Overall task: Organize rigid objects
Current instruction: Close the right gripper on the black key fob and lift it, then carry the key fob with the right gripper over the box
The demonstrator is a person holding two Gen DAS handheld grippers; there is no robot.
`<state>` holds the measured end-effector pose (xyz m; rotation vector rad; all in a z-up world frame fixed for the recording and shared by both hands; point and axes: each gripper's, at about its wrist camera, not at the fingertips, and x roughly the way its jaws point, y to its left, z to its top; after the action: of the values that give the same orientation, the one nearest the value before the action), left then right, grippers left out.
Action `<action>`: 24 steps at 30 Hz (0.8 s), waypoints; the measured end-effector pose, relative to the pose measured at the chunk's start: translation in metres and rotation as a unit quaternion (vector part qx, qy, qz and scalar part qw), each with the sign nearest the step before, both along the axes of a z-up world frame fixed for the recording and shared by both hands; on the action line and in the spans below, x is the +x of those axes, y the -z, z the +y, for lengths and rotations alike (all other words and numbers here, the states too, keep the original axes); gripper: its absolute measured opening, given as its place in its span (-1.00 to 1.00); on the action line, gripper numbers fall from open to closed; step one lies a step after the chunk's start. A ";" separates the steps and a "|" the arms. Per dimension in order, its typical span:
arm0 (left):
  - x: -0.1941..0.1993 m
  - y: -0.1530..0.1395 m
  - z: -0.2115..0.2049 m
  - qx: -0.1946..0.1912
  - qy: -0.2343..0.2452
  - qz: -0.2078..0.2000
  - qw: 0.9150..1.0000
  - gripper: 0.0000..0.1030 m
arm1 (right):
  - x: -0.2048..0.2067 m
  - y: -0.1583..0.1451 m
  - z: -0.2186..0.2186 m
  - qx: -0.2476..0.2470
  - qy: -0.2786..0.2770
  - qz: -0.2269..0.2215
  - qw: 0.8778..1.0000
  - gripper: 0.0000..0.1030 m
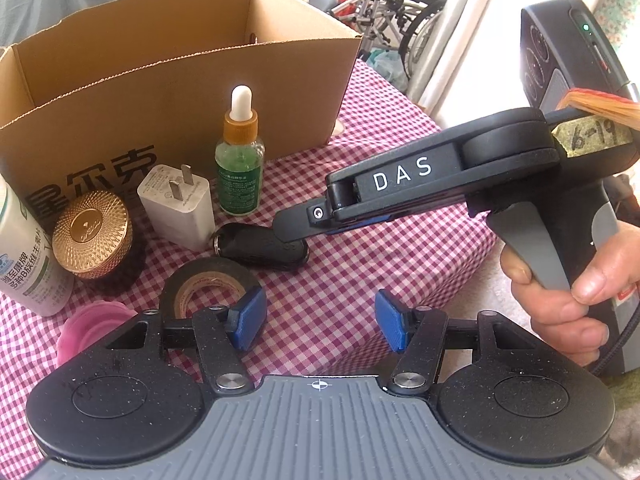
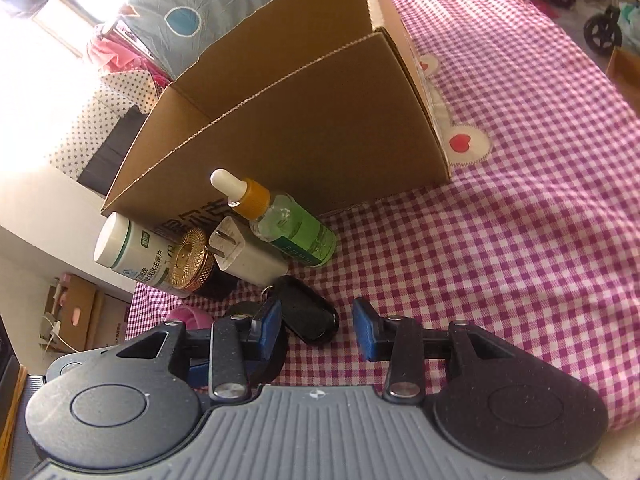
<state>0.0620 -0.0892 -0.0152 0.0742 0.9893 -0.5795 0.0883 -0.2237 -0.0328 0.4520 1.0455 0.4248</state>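
Rigid objects sit in a tight cluster on the checked cloth (image 1: 360, 208) over the worktop, just in front of the cardboard box (image 1: 168, 92).

Dropper bottle (image 1: 239, 160): upright, long axis vertical, white bulb on top, green liquid inside, approx. half to two-thirds full. Stands close to the box front wall.

Charger plug (image 1: 176, 204): white block, standing on end, two prongs pointing up, just left of the dropper bottle.

Key fob (image 1: 260, 246): black, lying flat, long axis running left-right in the left wrist view, key ring at its left end. In front of the charger.

Tape roll (image 1: 208, 284): black, lying flat, hole facing up, just in front of the fob.

Gold-lid jar (image 1: 93, 234): upright, lid up, left of the charger. White pill bottle (image 1: 24, 256): upright at far left, cap on. Pink item (image 1: 94, 328): partly hidden by the claw body, can't tell what it is.

Box: top open, flaps gone or folded; inside mostly not visible, contents can't tell.

Left claw (image 1: 320, 322): jaws partly open, nothing between pads, above the cloth near the tape roll.

Right claw (image 2: 316, 328): jaws partly open, holding nothing; the fob lies on the cloth beyond its left pad. Hand (image 1: 576, 280) grips its handle.
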 end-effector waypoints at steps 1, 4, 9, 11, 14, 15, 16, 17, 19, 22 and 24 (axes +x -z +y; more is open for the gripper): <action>0.000 0.000 0.000 -0.001 0.001 0.000 1.000 0.16 | 0.003 -0.002 0.004 -0.009 -0.008 -0.005 1.000 -0.18; 0.001 0.001 0.000 -0.003 0.000 0.002 1.000 0.16 | 0.013 -0.006 0.020 -0.041 -0.034 -0.020 0.998 -0.18; 0.003 0.002 0.000 -0.005 0.002 0.003 1.000 0.16 | 0.021 0.001 0.035 -0.072 -0.073 -0.025 0.994 -0.19; 0.003 0.002 0.000 -0.004 0.003 0.003 1.000 0.16 | 0.021 0.003 0.040 -0.081 -0.086 -0.030 0.993 -0.26; 0.003 0.001 0.000 -0.005 0.002 0.003 1.000 0.16 | 0.016 0.002 0.045 -0.100 -0.100 -0.043 0.989 -0.40; 0.003 0.001 0.000 -0.005 0.002 0.003 1.000 0.16 | 0.015 0.003 0.044 -0.098 -0.102 -0.042 0.989 -0.43; 0.002 0.001 0.000 -0.006 0.002 0.002 1.000 0.16 | 0.015 0.003 0.044 -0.097 -0.103 -0.041 0.989 -0.49; 0.002 0.001 0.000 -0.007 0.002 0.003 1.000 0.16 | 0.014 0.004 0.043 -0.096 -0.102 -0.041 0.989 -0.52; 0.002 0.001 -0.001 -0.006 0.004 0.004 1.000 0.16 | 0.011 0.002 0.037 -0.092 -0.095 -0.040 0.990 -0.54; 0.001 0.001 -0.004 -0.001 0.009 0.003 1.000 0.16 | 0.008 0.003 0.027 -0.085 -0.081 -0.038 0.992 -0.55; 0.000 0.001 -0.006 -0.001 0.011 0.004 1.000 0.16 | 0.002 0.005 0.019 -0.078 -0.069 -0.035 0.994 -0.55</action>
<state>0.0622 -0.0957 -0.0160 0.0808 0.9959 -0.6014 0.0905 -0.2052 -0.0381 0.2240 1.0361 0.4737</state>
